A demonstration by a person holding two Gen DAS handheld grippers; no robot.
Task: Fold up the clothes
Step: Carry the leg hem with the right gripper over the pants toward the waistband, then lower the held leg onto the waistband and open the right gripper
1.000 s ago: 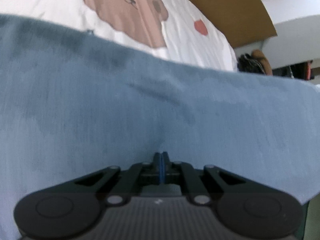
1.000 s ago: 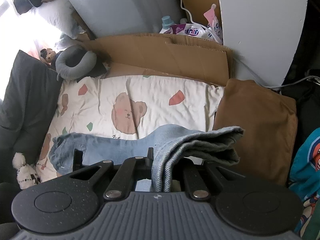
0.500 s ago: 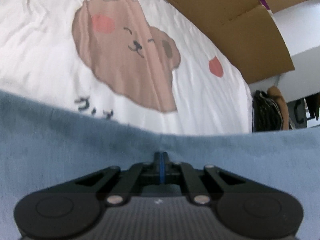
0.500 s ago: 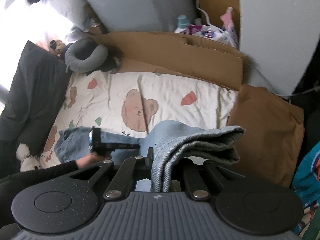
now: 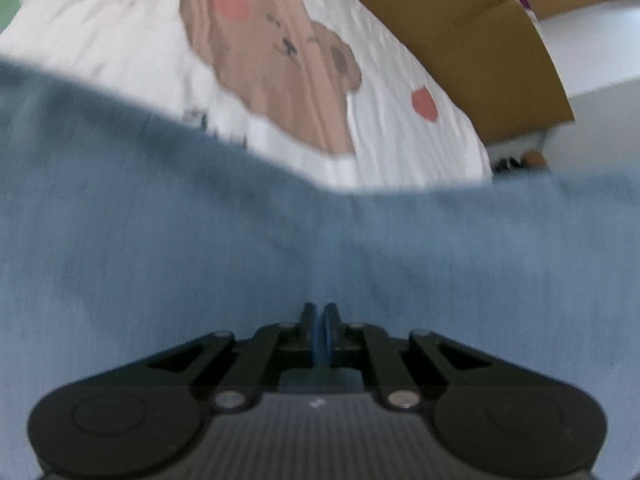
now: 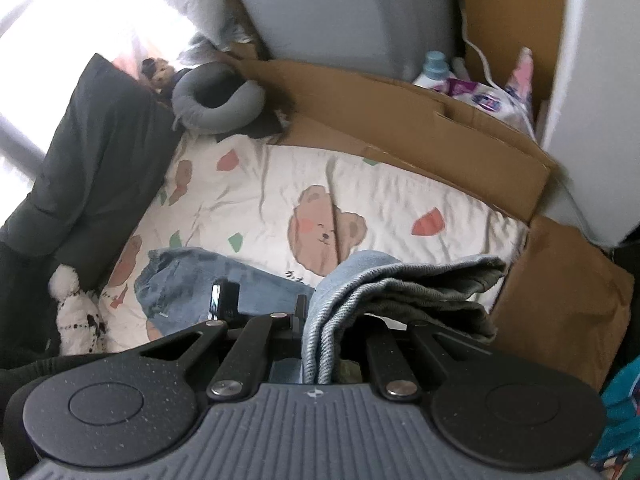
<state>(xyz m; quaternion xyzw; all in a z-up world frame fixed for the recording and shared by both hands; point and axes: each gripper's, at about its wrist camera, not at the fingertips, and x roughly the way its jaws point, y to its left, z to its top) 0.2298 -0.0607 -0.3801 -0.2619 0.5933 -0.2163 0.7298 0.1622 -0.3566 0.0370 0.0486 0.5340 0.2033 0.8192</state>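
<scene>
Jeans (image 6: 360,288) pinched in right tool (image 6: 320,344), draped beyond left tool (image 5: 320,320).

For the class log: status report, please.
Left tongs shut on jeans. Right tongs shut on bunched denim. Jeans half lifted off bear sheet. Nothing in the way.

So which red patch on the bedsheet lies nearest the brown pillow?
The red patch right of the central bear print, close to the brown pillow; the other red one sits far left.
</scene>
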